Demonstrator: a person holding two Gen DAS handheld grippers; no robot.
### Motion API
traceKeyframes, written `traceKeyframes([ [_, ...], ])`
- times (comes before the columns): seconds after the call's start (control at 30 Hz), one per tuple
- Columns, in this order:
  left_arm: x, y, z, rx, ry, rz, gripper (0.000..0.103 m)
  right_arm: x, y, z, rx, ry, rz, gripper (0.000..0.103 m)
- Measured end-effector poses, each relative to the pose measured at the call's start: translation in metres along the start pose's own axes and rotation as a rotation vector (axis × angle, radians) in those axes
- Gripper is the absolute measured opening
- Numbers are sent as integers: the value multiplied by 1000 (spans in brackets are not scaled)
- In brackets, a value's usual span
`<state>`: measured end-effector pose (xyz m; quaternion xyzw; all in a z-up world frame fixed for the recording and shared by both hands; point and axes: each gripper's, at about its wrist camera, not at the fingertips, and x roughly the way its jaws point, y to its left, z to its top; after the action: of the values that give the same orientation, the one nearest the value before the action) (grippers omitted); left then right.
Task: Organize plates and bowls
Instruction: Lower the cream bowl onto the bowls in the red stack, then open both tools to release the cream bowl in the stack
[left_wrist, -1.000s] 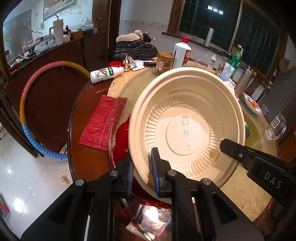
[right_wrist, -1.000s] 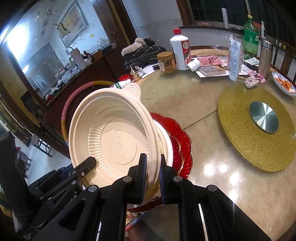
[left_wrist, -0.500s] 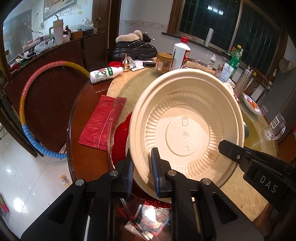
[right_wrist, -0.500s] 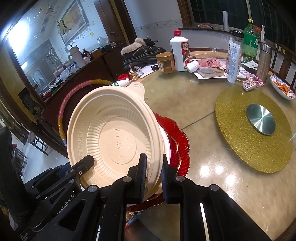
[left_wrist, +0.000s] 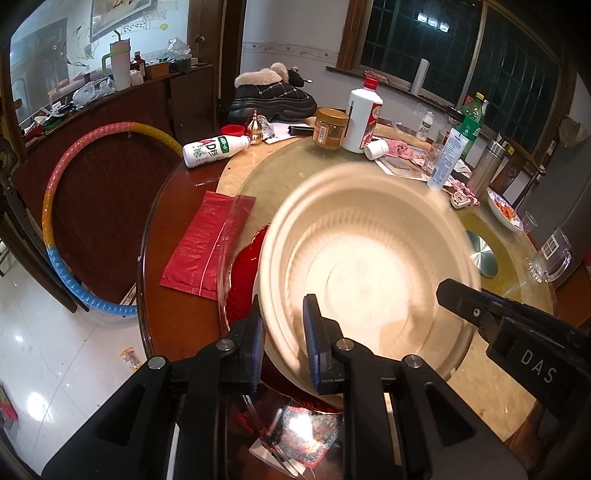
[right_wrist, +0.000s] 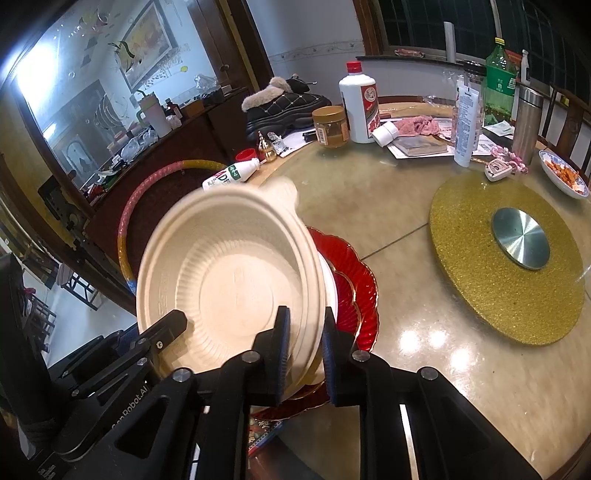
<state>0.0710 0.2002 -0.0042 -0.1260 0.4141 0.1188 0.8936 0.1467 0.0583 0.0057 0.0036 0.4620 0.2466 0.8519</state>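
While a white bottle lies at 11 o'clock, both opening claws, the left gripper and right gripper, straddle the beige bowl's rim above the red plate; the bowl, sharp earlier, now blurs.

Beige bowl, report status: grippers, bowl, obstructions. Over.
Left gripper and right gripper both opening, rim between jaws. Beige bowl blurred, dropping onto red plate stack. Nothing in the way.

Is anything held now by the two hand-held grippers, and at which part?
Nothing firmly: both hand-held grippers' jaws are opening around the near rim of the beige ribbed disposable bowl.
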Motion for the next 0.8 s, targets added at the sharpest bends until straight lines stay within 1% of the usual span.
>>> traceKeyframes([
  [0.07,-5,0,-1,-4,-13,7,31,-4,-3,1,11,-14,14,39],
  [0.17,-16,-1,-3,3,-46,24,34,-16,-4,1,17,-50,29,53],
  [0.2,-20,-2,-4,6,-54,30,34,-21,-4,0,12,-66,28,54],
  [0.27,-26,-2,-7,7,-66,27,43,-33,-4,-3,3,-92,31,56],
  [0.33,-32,-2,-12,8,-79,23,47,-42,-3,-8,-6,-107,48,57],
  [0.4,-40,-2,-20,5,-83,21,51,-52,-3,-16,-26,-122,66,61],
  [0.43,-44,-2,-25,4,-84,24,57,-56,-3,-20,-33,-127,71,64],
  [0.47,-46,-2,-29,5,-87,28,63,-59,-4,-24,-40,-133,76,64],
  [0.5,-51,-3,-34,8,-90,28,66,-63,-4,-29,-46,-138,85,64],
  [0.57,-61,-5,-45,23,-103,3,76,-69,-4,-41,-71,-141,93,65],
  [0.63,-71,-8,-55,33,-113,-47,82,-73,-6,-52,-92,-147,86,65],
  [0.7,-80,-11,-63,36,-114,-126,83,-76,-9,-61,-103,-148,81,65],
  [0.73,-84,-14,-65,42,-118,-142,87,-76,-12,-64,-108,-145,78,65],
  [0.8,-89,-18,-69,54,-136,-127,96,-78,-19,-70,-108,-141,71,65],
])
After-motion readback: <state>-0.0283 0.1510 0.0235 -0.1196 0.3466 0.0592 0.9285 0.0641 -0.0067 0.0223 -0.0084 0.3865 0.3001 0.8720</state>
